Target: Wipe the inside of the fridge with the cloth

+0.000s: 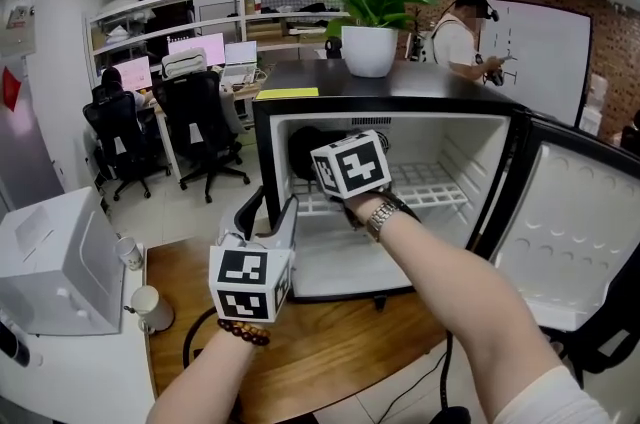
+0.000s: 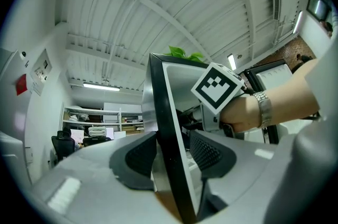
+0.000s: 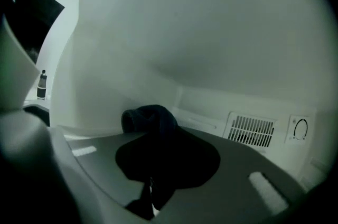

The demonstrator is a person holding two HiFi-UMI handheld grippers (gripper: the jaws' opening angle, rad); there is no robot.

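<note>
Office, one fridge [image 1: 390, 107], one cloth [image 3: 150, 120], two claws [image 2: 171, 151] [image 3: 158, 157]

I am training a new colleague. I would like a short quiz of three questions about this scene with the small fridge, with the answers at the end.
1. Choose one: what does the right claw hold inside the fridge?
A) a dark cloth
B) a yellow sponge
C) nothing
2. True or false: the fridge door is closed.
3. Fill in the missing word: the left claw has the front edge of the fridge's left ___ between its jaws.

Key: 1 A; 2 false; 3 wall.
</note>
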